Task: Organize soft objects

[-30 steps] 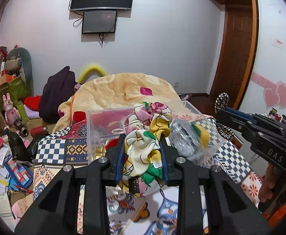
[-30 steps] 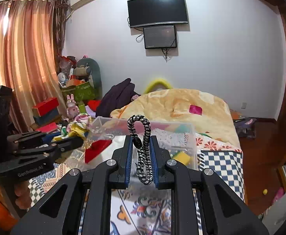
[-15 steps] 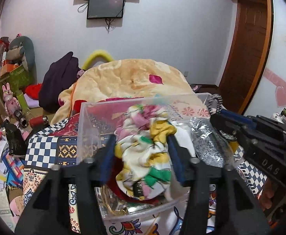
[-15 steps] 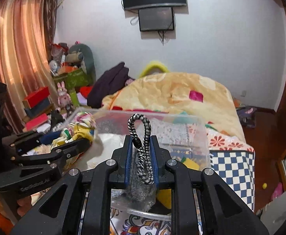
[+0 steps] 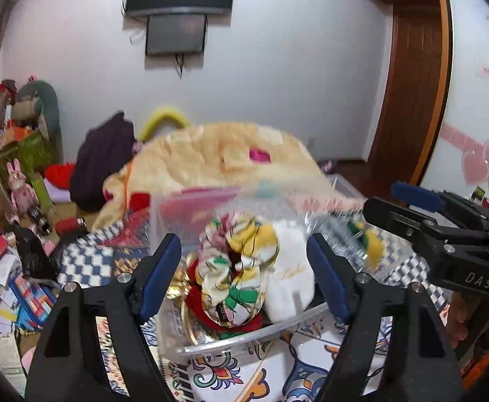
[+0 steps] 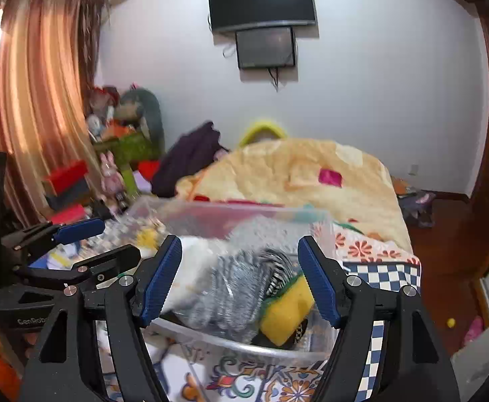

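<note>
A clear plastic bin (image 5: 244, 338) stands on the patterned bedspread and also shows in the right wrist view (image 6: 244, 345). A floral scrunchie (image 5: 237, 268) lies in it beside a white cloth (image 5: 288, 281), over red fabric. My left gripper (image 5: 244, 274) is open and empty, its jaws wide on either side of the scrunchie. A black-and-white striped hair band (image 6: 277, 271) lies in the bin on a crinkly clear bag (image 6: 224, 298), next to a yellow sponge (image 6: 284, 311). My right gripper (image 6: 239, 278) is open and empty above them.
A yellow blanket (image 6: 294, 181) is heaped on the bed behind the bin. Toys, boxes and papers crowd the floor on the left (image 5: 13, 261). A wooden door (image 5: 411, 100) stands on the right. Each gripper shows at the edge of the other's view.
Both grippers have opened. The left let go of the floral scrunchie and the right let go of the striped hair band; both now lie in the bin.
</note>
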A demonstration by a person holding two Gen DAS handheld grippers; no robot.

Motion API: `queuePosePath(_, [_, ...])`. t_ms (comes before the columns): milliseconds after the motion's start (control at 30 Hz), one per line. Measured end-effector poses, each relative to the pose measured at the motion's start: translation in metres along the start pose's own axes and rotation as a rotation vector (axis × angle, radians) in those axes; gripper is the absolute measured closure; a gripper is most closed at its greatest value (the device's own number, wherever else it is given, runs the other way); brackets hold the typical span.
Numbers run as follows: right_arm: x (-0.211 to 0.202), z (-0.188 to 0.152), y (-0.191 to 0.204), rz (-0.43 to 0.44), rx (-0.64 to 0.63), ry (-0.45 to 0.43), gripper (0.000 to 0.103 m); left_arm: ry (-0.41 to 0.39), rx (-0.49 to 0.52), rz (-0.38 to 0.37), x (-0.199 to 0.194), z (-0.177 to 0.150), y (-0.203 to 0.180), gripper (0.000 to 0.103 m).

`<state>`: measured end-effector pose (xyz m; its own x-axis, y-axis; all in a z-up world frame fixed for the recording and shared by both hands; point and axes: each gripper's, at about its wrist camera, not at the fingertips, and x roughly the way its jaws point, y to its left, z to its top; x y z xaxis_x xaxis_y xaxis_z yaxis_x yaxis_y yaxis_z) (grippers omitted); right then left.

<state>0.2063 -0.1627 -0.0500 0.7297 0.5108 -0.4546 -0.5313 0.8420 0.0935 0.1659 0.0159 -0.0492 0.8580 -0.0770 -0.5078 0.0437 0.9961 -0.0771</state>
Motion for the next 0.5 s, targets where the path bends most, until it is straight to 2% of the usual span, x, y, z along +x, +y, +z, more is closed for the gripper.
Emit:
queuePosePath(300, [-0.06,0.014,0.017,0.016,-0.039,-0.141,0.033,-0.168,-0.025,-0.025,-0.071,0.019,-0.004,0.025])
queuePosePath(400, [-0.076,0.014,0.023,0.004,-0.047,-0.184,0.027,-0.217,-0.013,-0.024,-0.092,0.02,-0.009,0.025])
queuePosePath(467, [-0.084,0.013,0.027,0.001,-0.044,-0.21,0.025,-0.244,-0.006,-0.023,-0.105,0.019,-0.012,0.021])
queuePosePath(500, [-0.087,0.013,0.028,0.002,-0.041,-0.219,0.024,-0.257,-0.005,-0.019,-0.11,0.018,-0.013,0.012])
